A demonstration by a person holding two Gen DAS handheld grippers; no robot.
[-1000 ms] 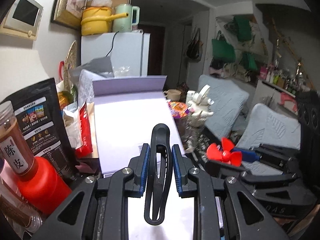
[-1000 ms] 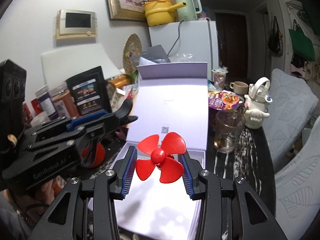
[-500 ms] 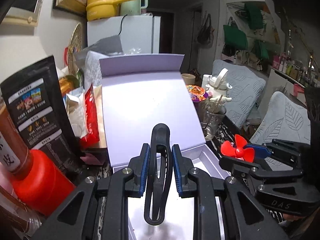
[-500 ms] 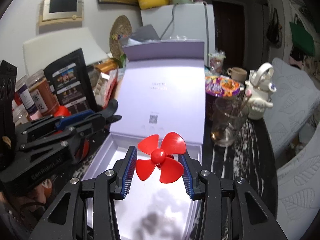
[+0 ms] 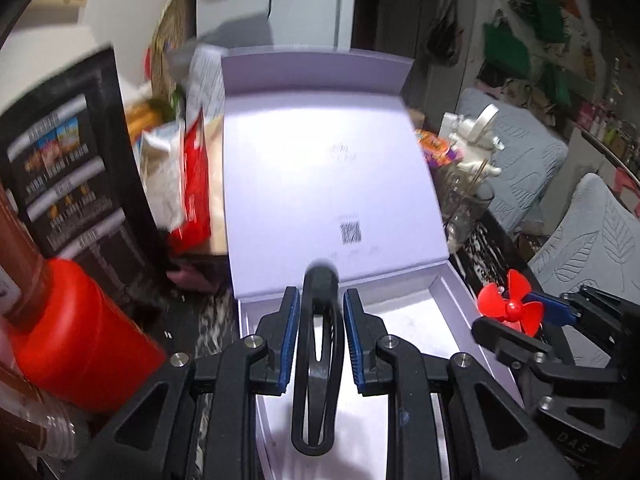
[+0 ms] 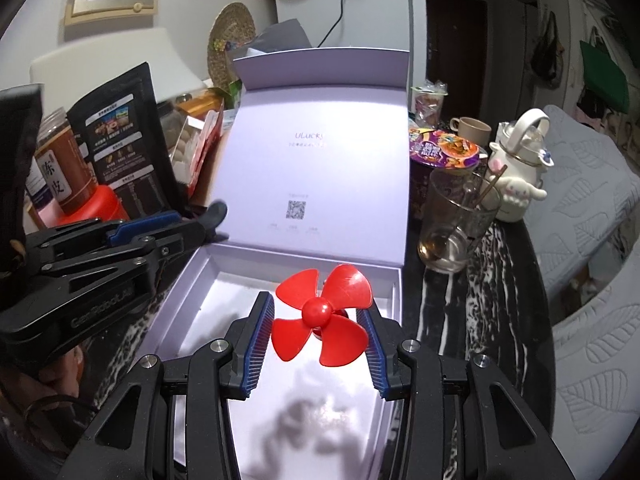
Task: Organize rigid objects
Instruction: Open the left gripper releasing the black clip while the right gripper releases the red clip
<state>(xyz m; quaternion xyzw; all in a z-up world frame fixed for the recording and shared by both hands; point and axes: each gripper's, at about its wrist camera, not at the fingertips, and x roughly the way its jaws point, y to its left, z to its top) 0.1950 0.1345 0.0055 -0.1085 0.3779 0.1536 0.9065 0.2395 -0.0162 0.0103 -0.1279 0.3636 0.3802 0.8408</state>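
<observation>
A pale lilac gift box [image 6: 192, 276] lies open on the dark table, its lid [image 6: 320, 168] standing up behind the tray. My left gripper [image 5: 319, 310] is shut on a black loop-shaped plastic clip [image 5: 318, 360] and hangs over the tray's near left part [image 5: 452, 292]. My right gripper [image 6: 320, 320] is shut on a small red fan [image 6: 320, 314] with several blades, held above the tray's middle. In the left wrist view the right gripper [image 5: 520, 312] shows at the right with the red fan [image 5: 512, 304]. The left gripper [image 6: 216, 216] reaches in from the left in the right wrist view.
Left of the box stand a black snack pouch [image 6: 120, 140], a jar with a red lid [image 6: 64, 172] and snack packets [image 5: 192, 184]. To its right are a glass cup [image 6: 456, 224], an instant noodle bowl [image 6: 444, 152] and a white character kettle [image 6: 520, 160]. Grey cushioned chairs [image 6: 580, 240] border the table.
Both grippers have come down and forward over the open box, so its tray now fills the lower views. The clip and the fan stay gripped as before.
</observation>
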